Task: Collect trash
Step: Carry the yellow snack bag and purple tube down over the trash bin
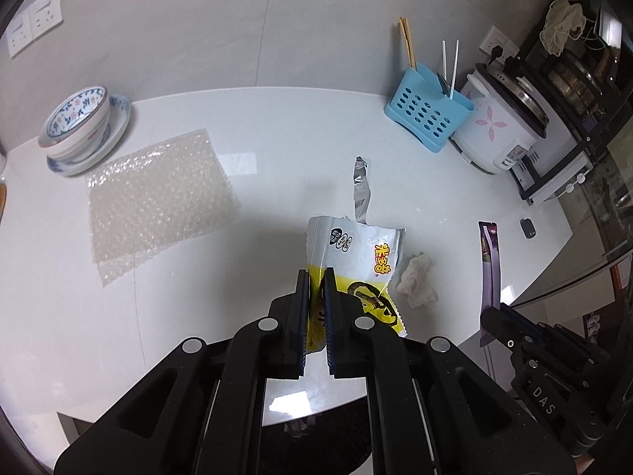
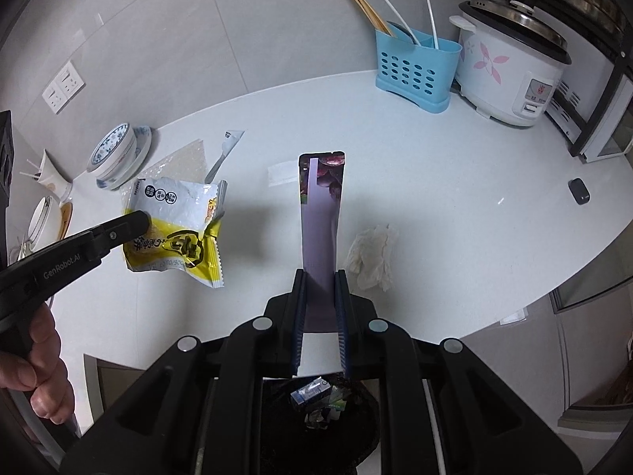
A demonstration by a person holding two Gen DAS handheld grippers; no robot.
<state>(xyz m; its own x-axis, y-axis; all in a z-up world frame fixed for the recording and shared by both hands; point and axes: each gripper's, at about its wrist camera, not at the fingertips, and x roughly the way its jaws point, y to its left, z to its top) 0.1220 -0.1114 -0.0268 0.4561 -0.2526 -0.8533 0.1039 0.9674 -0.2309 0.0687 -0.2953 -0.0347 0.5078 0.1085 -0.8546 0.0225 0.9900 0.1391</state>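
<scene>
My left gripper (image 1: 315, 277) is shut on a yellow and white snack wrapper (image 1: 356, 255) and holds it above the white counter (image 1: 198, 304); the wrapper also shows in the right wrist view (image 2: 174, 225). My right gripper (image 2: 320, 277) is shut on a long purple wrapper (image 2: 321, 213), held upright; it shows in the left wrist view (image 1: 489, 265). A crumpled tissue (image 2: 372, 255) lies on the counter right of the purple wrapper. A sheet of bubble wrap (image 1: 158, 198) lies at the left. A dark trash bin (image 2: 320, 415) with scraps sits below the counter edge.
Stacked patterned bowls on a saucer (image 1: 79, 126) stand at the back left. A blue utensil holder (image 2: 415, 67) and a white rice cooker (image 2: 510, 71) stand at the back right. A small black object (image 2: 578, 190) lies at the right. A silver wrapper strip (image 1: 361, 190) lies mid-counter.
</scene>
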